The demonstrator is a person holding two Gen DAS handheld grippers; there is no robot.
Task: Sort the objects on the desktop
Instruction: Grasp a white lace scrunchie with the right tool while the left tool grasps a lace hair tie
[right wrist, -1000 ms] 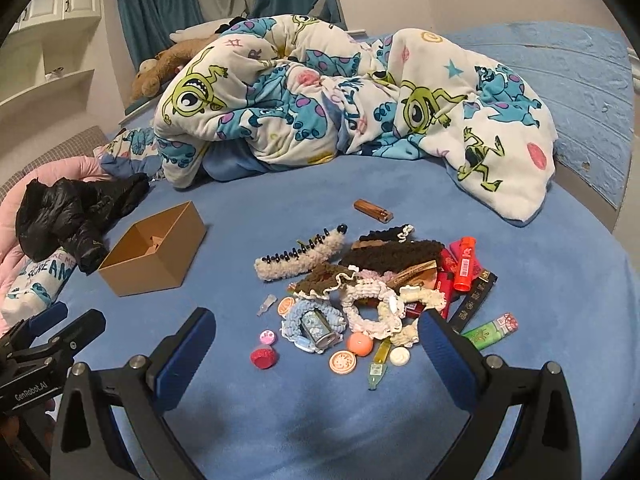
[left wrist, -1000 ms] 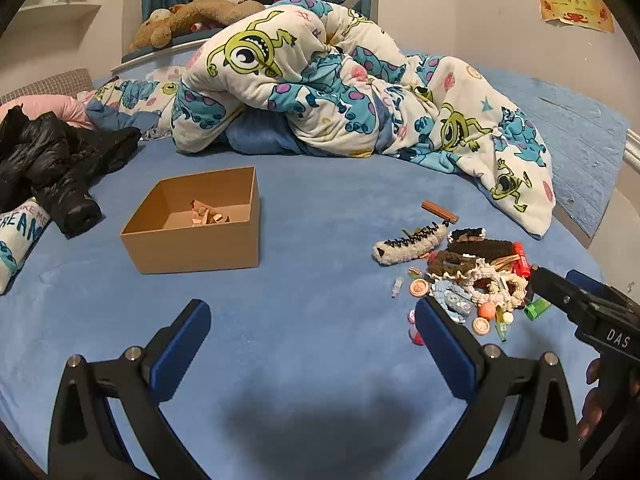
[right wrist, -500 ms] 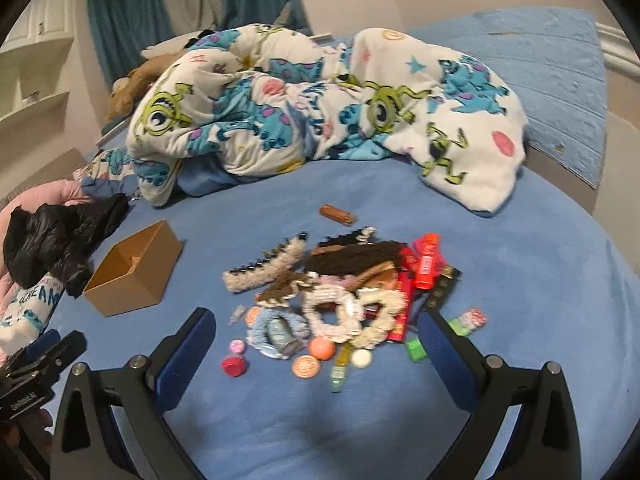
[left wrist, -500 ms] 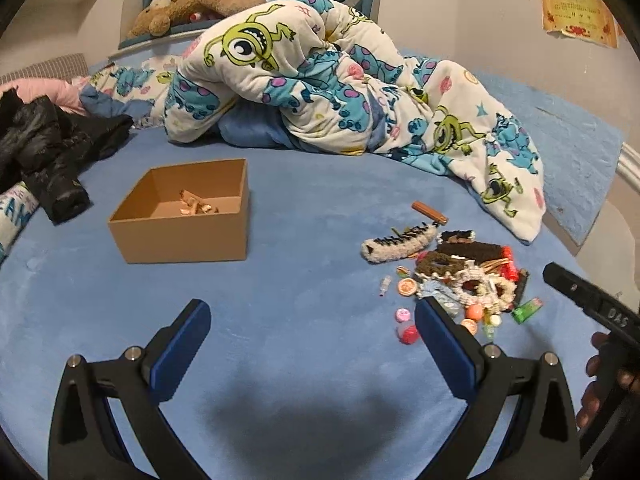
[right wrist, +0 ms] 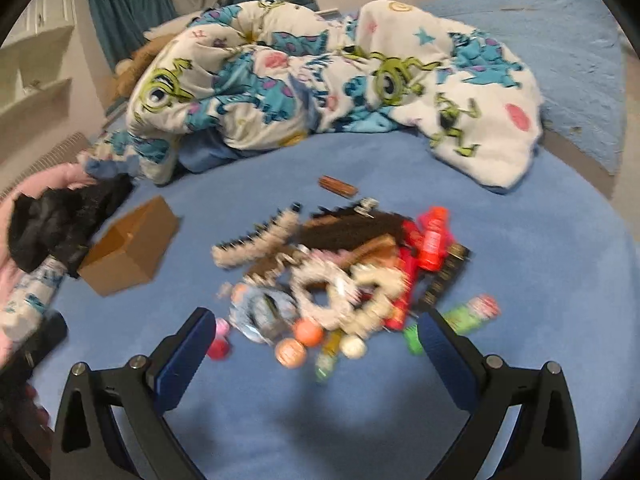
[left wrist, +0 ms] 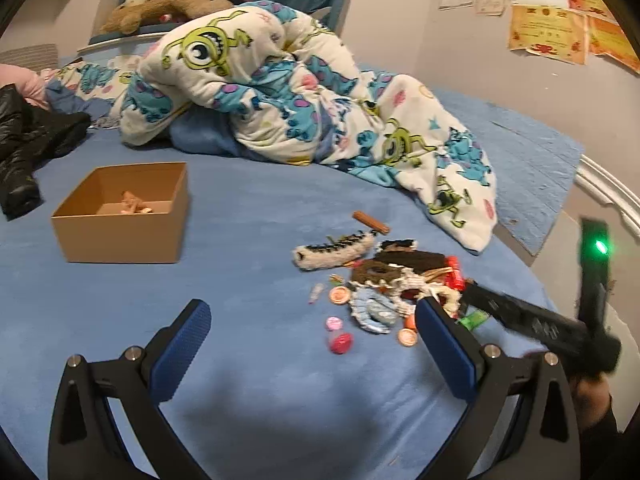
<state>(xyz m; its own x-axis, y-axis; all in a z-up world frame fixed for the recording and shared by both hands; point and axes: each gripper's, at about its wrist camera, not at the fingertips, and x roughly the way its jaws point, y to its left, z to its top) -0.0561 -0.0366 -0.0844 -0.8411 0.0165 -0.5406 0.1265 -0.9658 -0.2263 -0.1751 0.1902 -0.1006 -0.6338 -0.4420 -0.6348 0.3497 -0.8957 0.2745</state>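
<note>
brown box (left wrist: pixel 120 236), blue bedsheet (left wrist: pixel 248 280) (plain)

no legible txt; wall certificates (left wrist: pixel 546 32) and right gripper (left wrist: pixel 536 326) markings too blurred.

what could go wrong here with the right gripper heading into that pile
1. The pile is tightly tangled: scrunchies overlap the clips and tubes, so the open right gripper may drag several things at once.
2. The small round caps at the pile's near edge could get pushed or rolled across the soft blue bed.
3. The box sits well off to the left, so a loose grasp might drop items on the way.
</note>
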